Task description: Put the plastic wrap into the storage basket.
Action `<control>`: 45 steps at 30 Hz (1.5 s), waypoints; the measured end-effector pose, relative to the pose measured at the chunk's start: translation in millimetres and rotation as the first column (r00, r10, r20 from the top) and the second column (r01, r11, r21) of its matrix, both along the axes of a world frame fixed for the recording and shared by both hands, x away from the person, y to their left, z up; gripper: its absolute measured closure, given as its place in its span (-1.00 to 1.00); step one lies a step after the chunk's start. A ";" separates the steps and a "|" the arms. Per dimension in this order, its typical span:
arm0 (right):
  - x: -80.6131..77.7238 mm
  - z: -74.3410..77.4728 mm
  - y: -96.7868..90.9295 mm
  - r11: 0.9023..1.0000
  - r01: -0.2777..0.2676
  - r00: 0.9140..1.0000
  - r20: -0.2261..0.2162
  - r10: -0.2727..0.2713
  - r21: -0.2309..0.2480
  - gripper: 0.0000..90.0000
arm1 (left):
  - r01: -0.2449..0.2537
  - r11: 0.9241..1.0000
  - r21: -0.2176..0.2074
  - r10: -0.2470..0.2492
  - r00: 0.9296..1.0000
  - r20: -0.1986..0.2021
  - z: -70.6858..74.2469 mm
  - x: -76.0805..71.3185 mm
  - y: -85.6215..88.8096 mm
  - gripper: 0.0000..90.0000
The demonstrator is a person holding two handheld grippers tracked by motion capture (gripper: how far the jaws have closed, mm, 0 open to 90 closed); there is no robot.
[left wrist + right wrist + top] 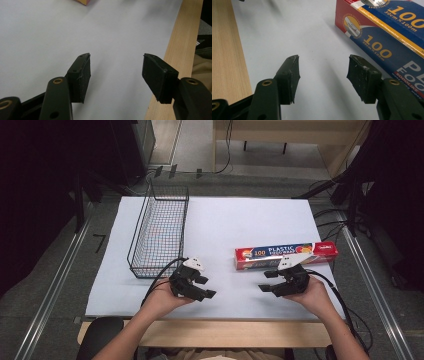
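A long red and blue box of plastic food wrap point(285, 255) lies flat on the white sheet at the right. In the right gripper view the box point(392, 37) lies just right of the jaws. My right gripper point(263, 281) rests in front of the box, pointing left, and its jaws point(323, 58) stand apart with only bare sheet between them. My left gripper point(206, 287) sits near the front edge, pointing right. It point(116, 56) is open too, with nothing between its jaws. A corner of the box point(85, 2) peeks in at the top of the left gripper view.
A black wire basket point(160, 232) stands on the left part of the white sheet point(225, 215), just behind my left hand. A wooden table edge point(225, 330) runs along the front. Cables trail off the table's right side.
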State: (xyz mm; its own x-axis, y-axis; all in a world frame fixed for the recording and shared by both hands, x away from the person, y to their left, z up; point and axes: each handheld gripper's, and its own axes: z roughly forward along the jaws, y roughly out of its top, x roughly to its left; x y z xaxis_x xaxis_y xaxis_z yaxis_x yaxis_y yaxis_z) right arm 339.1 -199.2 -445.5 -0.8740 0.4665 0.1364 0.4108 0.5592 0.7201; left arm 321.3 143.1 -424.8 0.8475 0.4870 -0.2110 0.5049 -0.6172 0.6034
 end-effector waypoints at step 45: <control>60.0 51.2 -48.0 0.992 0.005 1.000 0.019 -0.002 -0.127 -0.19 | 0.038 0.999 -0.005 -0.038 0.999 0.022 3.5 0.7 3.4 -0.21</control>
